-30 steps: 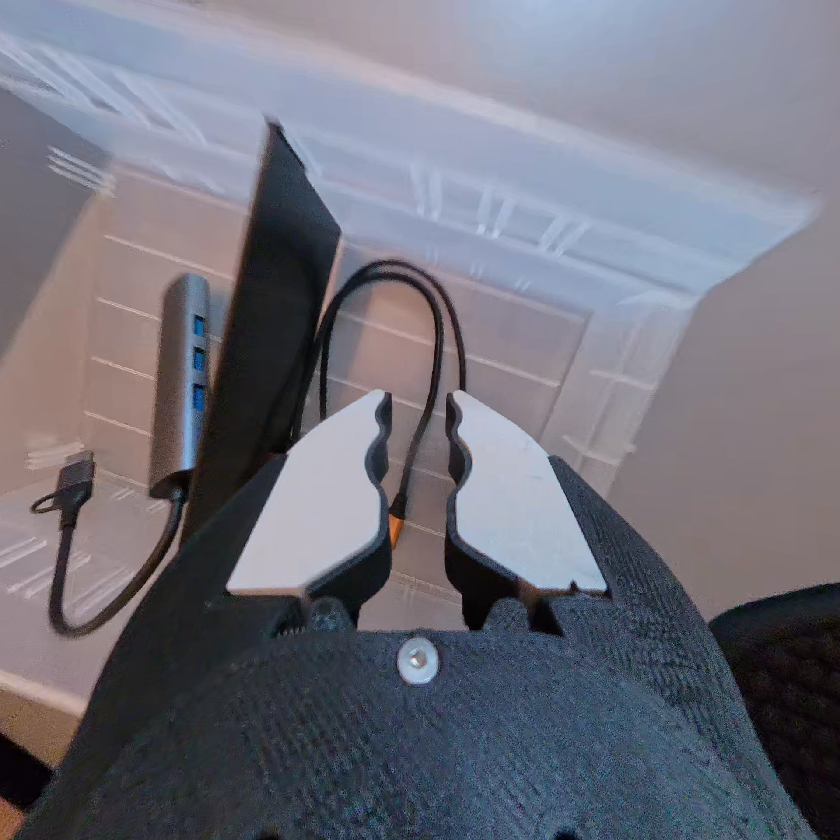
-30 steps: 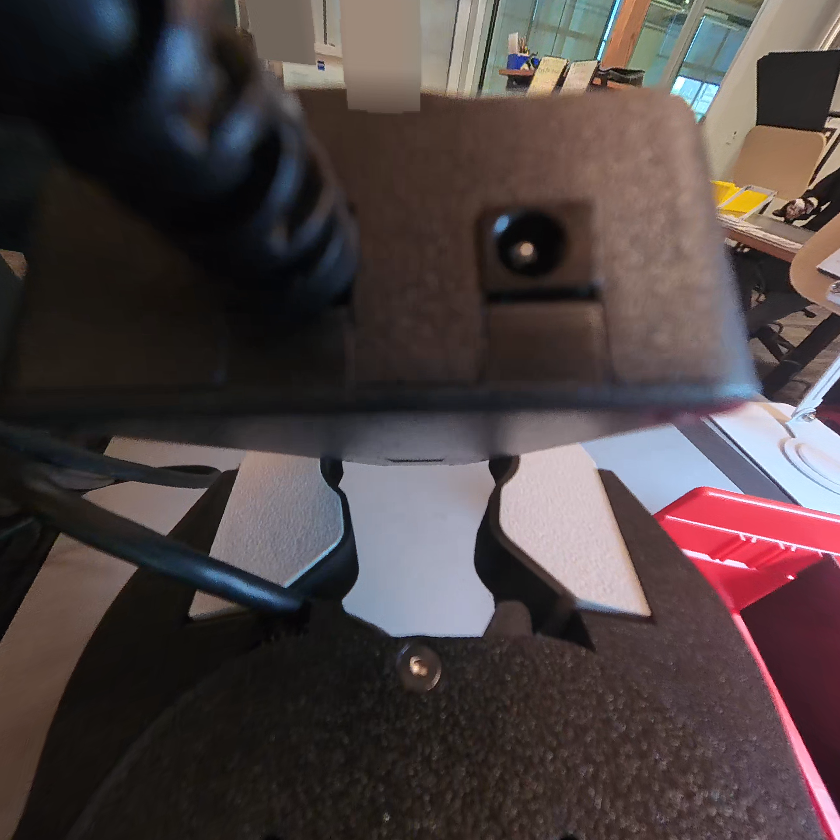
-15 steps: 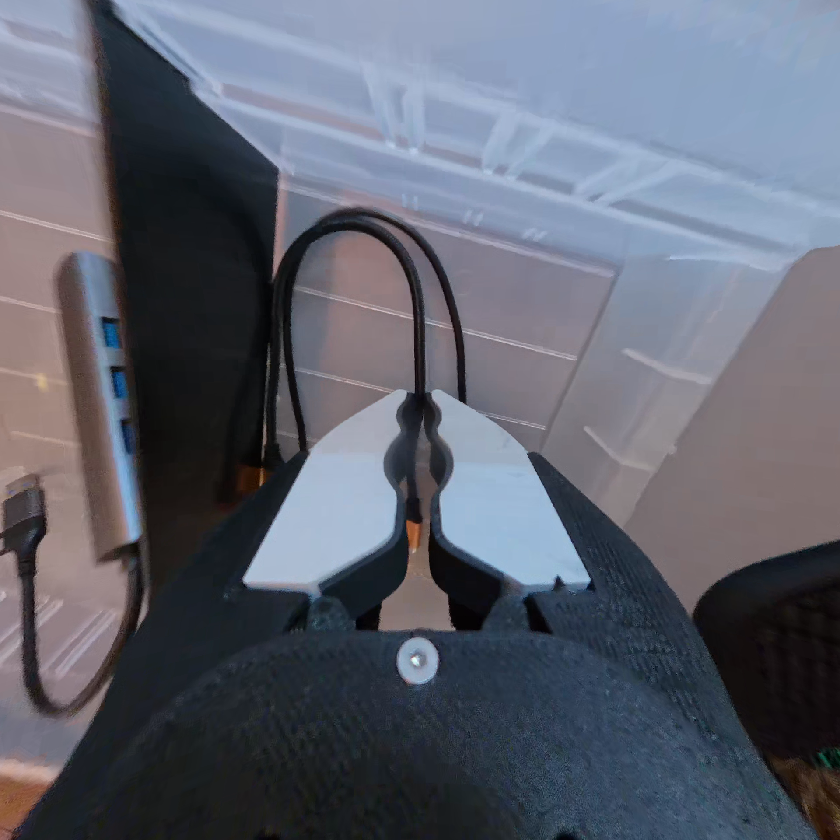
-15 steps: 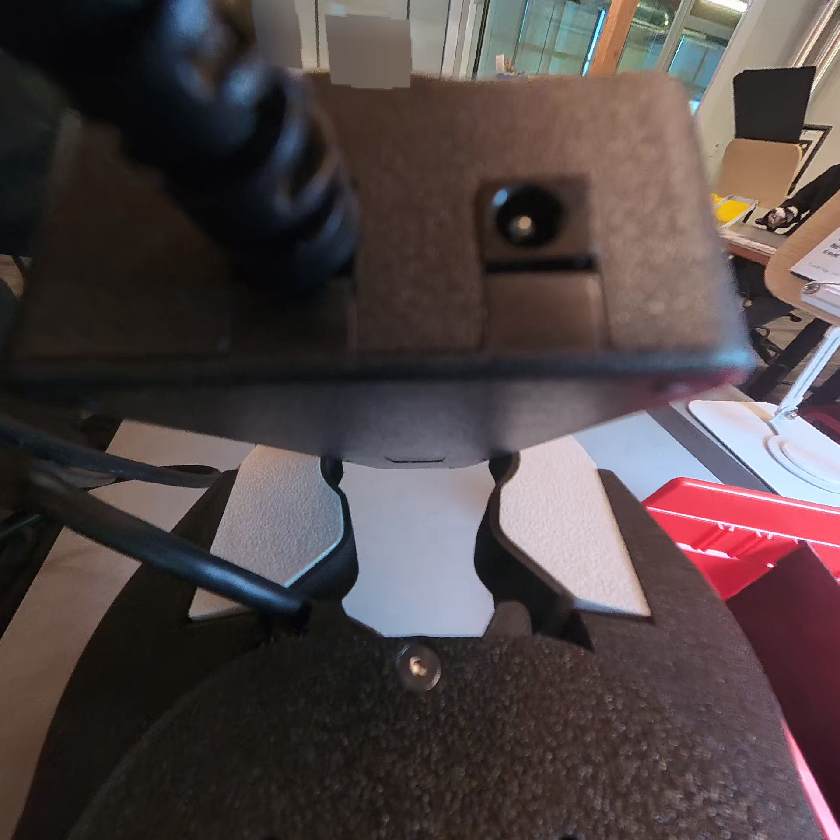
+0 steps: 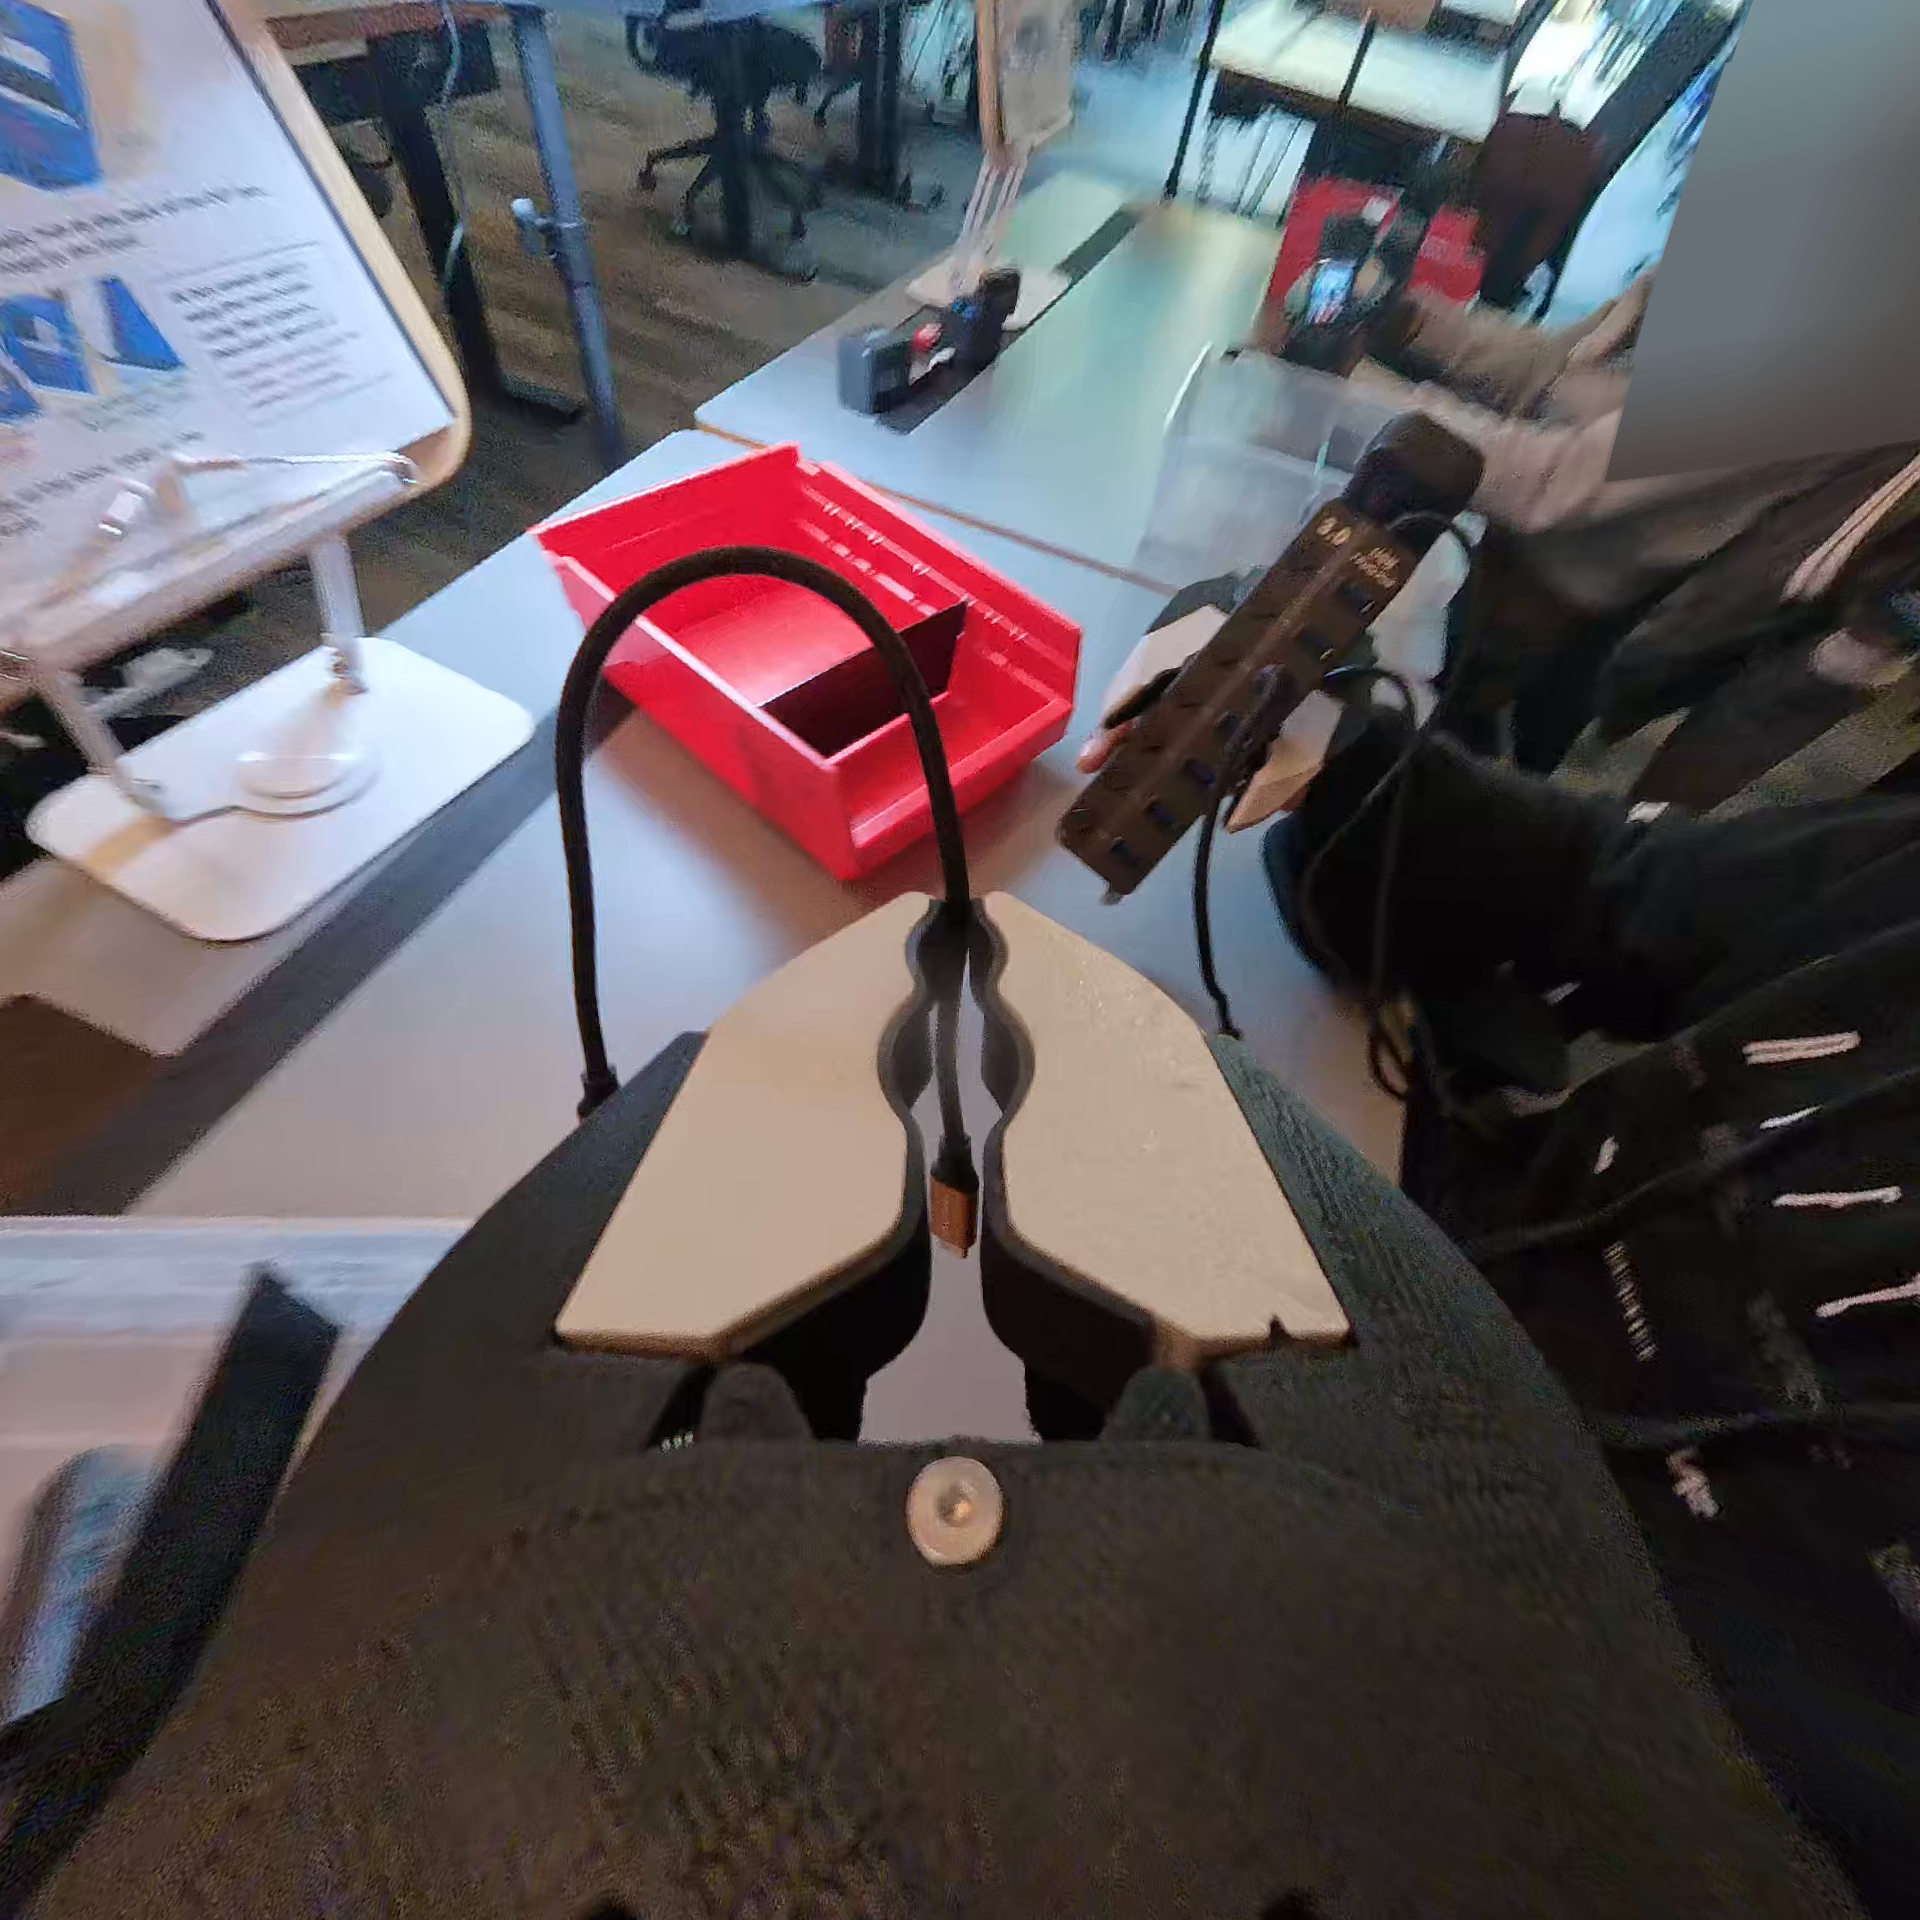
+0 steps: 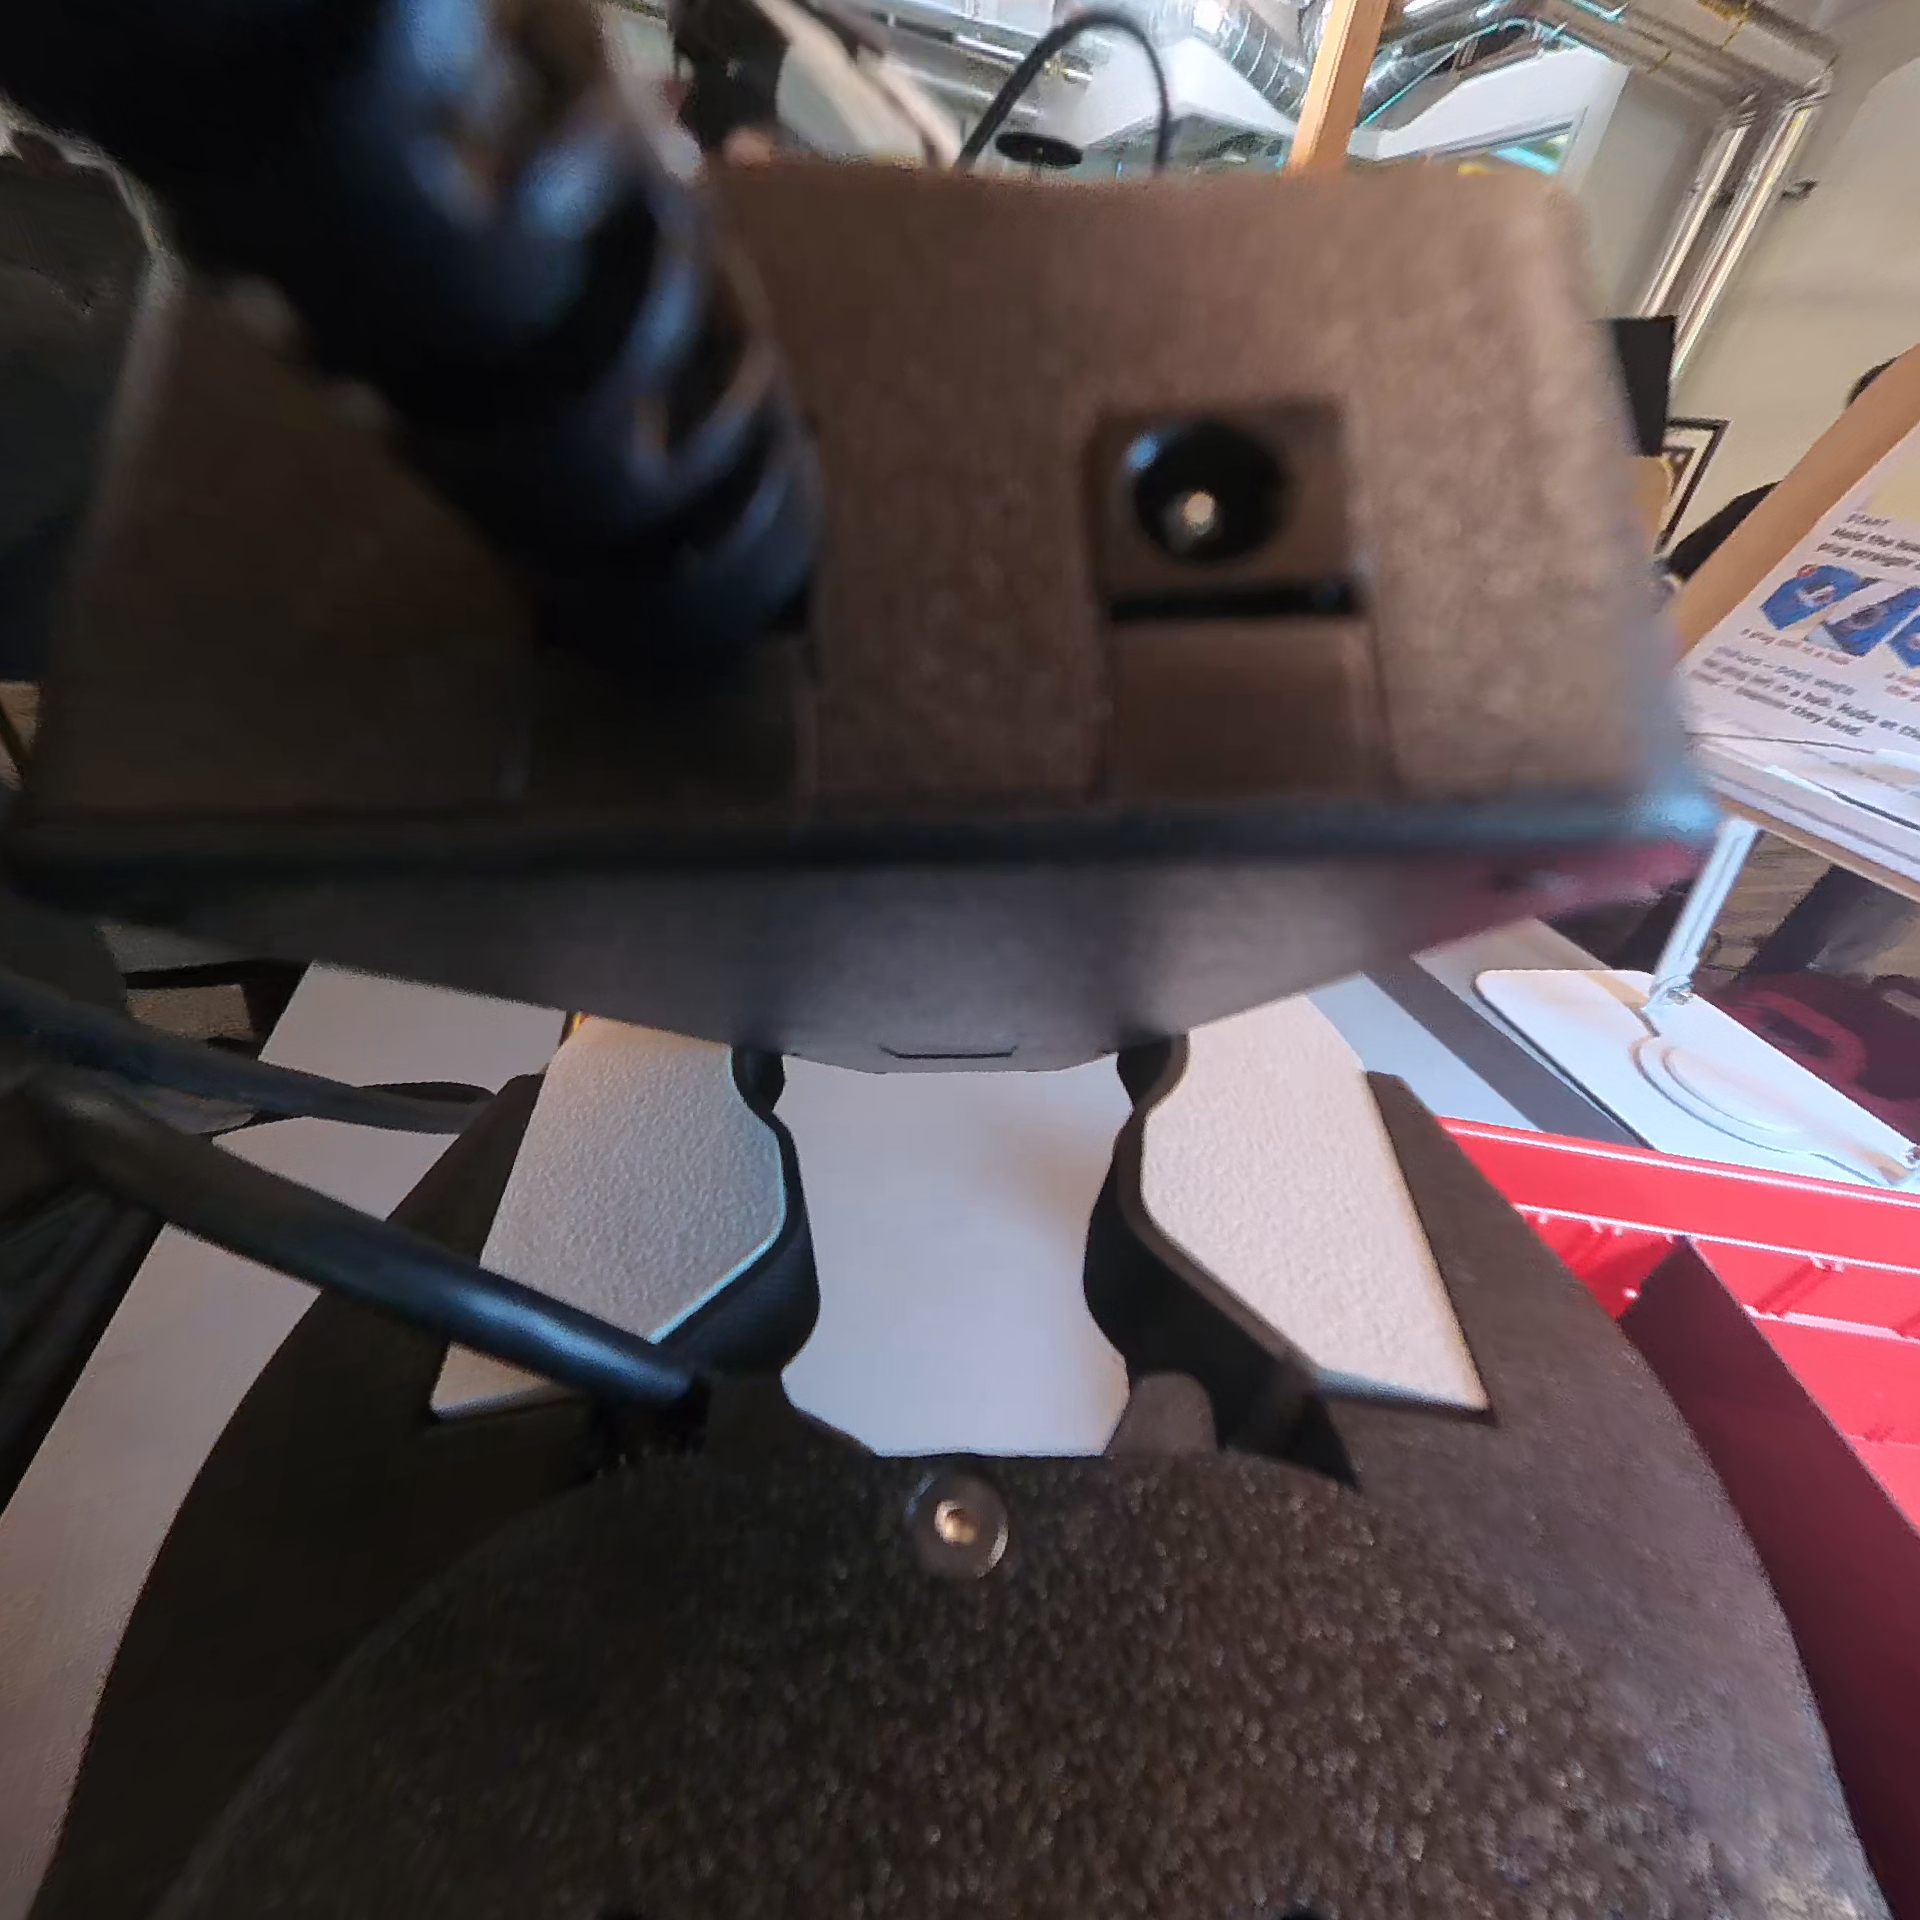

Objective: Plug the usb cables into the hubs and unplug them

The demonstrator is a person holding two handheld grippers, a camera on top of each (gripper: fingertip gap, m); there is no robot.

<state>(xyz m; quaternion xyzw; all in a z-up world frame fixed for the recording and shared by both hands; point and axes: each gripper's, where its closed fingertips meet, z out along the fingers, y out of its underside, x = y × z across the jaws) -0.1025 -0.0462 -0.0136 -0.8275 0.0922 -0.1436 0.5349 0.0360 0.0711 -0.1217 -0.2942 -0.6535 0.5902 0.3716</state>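
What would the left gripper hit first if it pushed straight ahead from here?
Likely the red bin on the table, past the cable loop the left gripper holds. The black hub sits off right; depth is unclear.

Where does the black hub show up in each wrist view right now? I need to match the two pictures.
Left wrist view: the black hub is right of centre, tilted, held above the table by the right gripper.
Right wrist view: the black hub fills the upper half, its end face close and blurred.
Shared landmark: the red bin, centre in the left view, at the right edge in the right.
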